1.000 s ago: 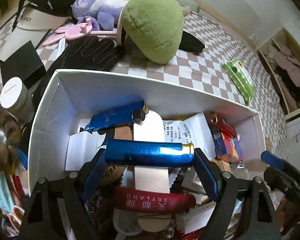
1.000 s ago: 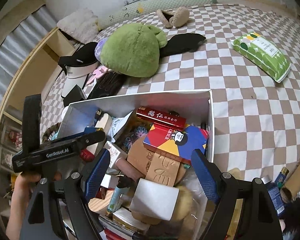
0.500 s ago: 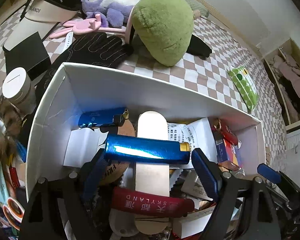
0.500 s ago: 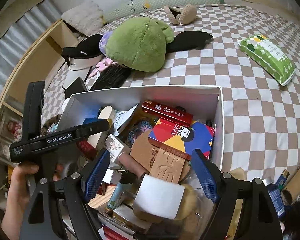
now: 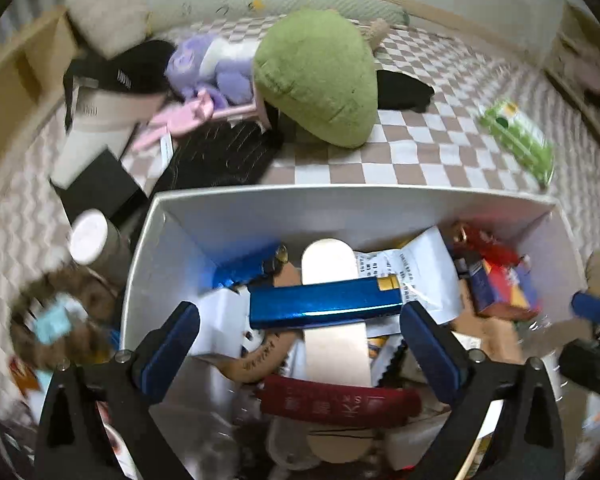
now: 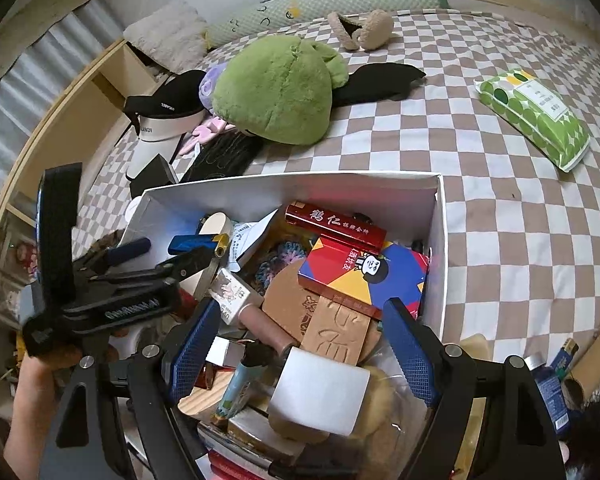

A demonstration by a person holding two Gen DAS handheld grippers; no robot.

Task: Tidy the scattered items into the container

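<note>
The shiny blue lighter (image 5: 325, 301) lies crosswise at the centre of the left wrist view, on top of a pale wooden board (image 5: 335, 344) inside the white box (image 5: 352, 210). The left gripper (image 5: 296, 330) frames it with jaws spread wide; the left pad stands clear of the lighter, while the right pad sits at its gold-capped end, and whether they touch cannot be told. A second blue lighter (image 5: 246, 266) lies just above it, near the box's left wall, and a dark red pouch (image 5: 340, 402) lies below. This view is blurred toward its edges. The right wrist view is sharp and shows what the other hides: a hand (image 6: 40, 364) at lower left holding the left gripper over the box's left side, and the box's right half packed with a red carton (image 6: 336, 226) and a red, yellow and blue pack (image 6: 366, 276). The right gripper (image 6: 300, 344) is wide open and empty over the box's near end. Beyond the box, both views show the green plush (image 6: 276, 90) on the checkered bedspread (image 6: 500, 200); the green spotted packet (image 6: 534, 114) lies at upper right.
</note>
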